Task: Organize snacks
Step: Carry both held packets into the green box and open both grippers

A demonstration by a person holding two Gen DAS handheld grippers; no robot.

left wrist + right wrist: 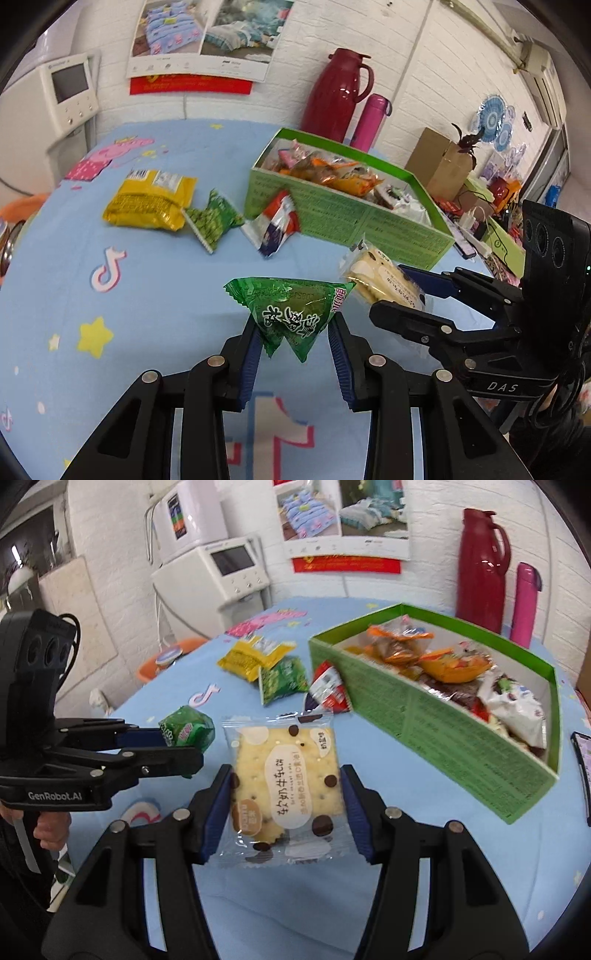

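Left gripper (295, 332) closed on a green triangular snack packet (291, 314), blue pads pinching its lower half from both sides, packet lifted clear of the blue cartoon-print tablecloth (155, 295). Right gripper (286, 797) closed on a clear-wrapped cracker packet (284, 794), pads pressed against its left and right edges, packet held flat and facing the camera, above the cloth. From the left wrist view, cracker packet and right gripper just to the right of the green packet, near but apart. Beyond both, green cardboard box (443, 738) standing open, already heaped with wrapped snacks. On the cloth to the left of the box: yellow bag (147, 203), small green pea packet (212, 221) touching its edge, and a red, white and blue packet (273, 225) leaning against the box wall. Behind the box, dark red jug (338, 92) and pink flask (371, 120) standing upright by the white brick wall.
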